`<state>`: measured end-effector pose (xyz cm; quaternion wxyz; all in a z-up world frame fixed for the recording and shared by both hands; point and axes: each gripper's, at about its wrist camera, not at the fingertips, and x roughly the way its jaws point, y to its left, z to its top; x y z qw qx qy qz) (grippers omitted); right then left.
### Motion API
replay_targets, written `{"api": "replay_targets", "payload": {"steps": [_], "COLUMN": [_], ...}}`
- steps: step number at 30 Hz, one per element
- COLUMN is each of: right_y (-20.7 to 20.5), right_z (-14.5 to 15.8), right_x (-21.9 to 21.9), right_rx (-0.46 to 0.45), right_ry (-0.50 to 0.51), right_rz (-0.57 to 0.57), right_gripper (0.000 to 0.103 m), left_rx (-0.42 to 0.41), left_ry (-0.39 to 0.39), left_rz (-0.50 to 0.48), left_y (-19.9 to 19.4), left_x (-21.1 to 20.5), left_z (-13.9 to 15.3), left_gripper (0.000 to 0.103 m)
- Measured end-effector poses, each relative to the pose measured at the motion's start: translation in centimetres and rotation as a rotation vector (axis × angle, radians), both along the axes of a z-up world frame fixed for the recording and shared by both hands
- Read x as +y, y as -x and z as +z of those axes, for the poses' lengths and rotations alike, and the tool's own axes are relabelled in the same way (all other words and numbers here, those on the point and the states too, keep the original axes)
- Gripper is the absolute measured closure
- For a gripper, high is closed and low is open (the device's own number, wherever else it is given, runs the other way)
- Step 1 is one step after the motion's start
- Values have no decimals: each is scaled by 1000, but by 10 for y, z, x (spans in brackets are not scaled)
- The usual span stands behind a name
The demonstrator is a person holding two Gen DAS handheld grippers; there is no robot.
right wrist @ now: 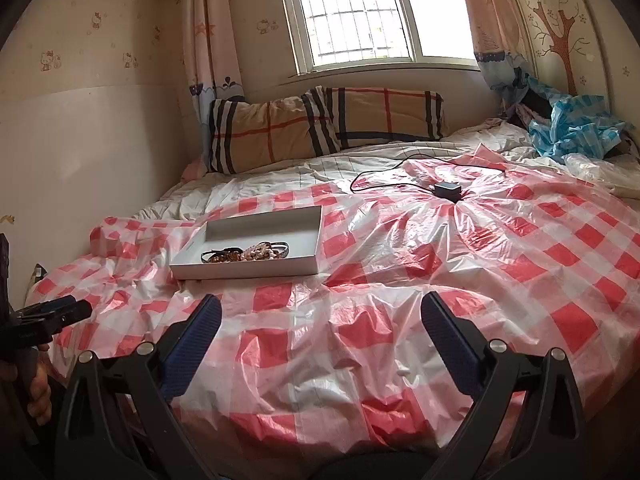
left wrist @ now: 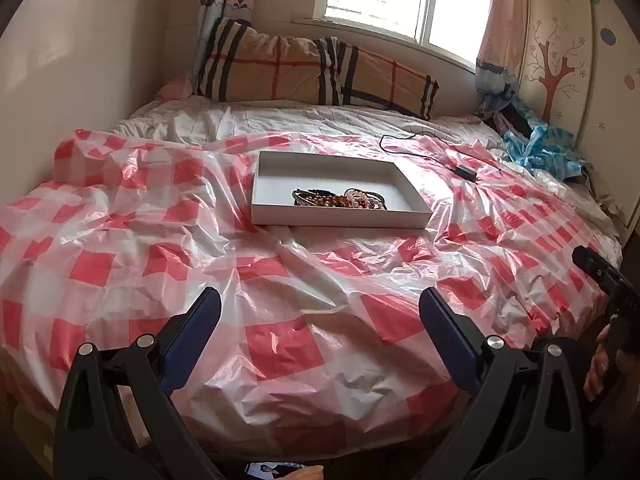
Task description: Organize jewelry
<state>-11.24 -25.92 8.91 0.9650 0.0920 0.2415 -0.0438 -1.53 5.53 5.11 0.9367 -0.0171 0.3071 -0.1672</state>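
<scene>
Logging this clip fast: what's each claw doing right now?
Left claw: open, empty, above the checked sheet.
Right claw: open, empty, above the same sheet.

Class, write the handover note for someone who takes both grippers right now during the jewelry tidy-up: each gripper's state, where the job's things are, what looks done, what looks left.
Left gripper: open, empty, over the checked plastic sheet, short of the box.
Right gripper: open, empty, also short of the box.
White box: on the sheet, mid-bed, lid off.
Jewelry: bracelets and bead strings heaped together against the box's near wall.
Done: no jewelry shows loose on the sheet.
Left: probably untangling or arranging the heap; I cannot tell whether that is wanted.
Mind the black charger and its cable beyond the box.
</scene>
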Motion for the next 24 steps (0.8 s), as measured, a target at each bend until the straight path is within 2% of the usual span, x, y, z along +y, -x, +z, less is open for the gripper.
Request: {"api": "replay_targets", "payload": {"steps": [10, 16, 20, 24], "right_y": [29, 29, 27, 27], "right_z": [2, 1, 1, 1], "right_x": [7, 6, 7, 7], "right_rx": [-11, -5, 3, 1], "right_ry": [54, 35, 39, 39], "right_rz": [-19, -23, -23, -23], "right_gripper": [7, 7, 7, 7], "left_rx": [-54, -55, -60, -58], "left_ry": [-16, -58, -135, -176], "left_rz": [32, 33, 68, 57], "left_y": [23, 29, 39, 53], "left_x": [4, 0, -7, -12], "left_z": [6, 5, 6, 7], "left_gripper": [8, 8, 8, 8]}}
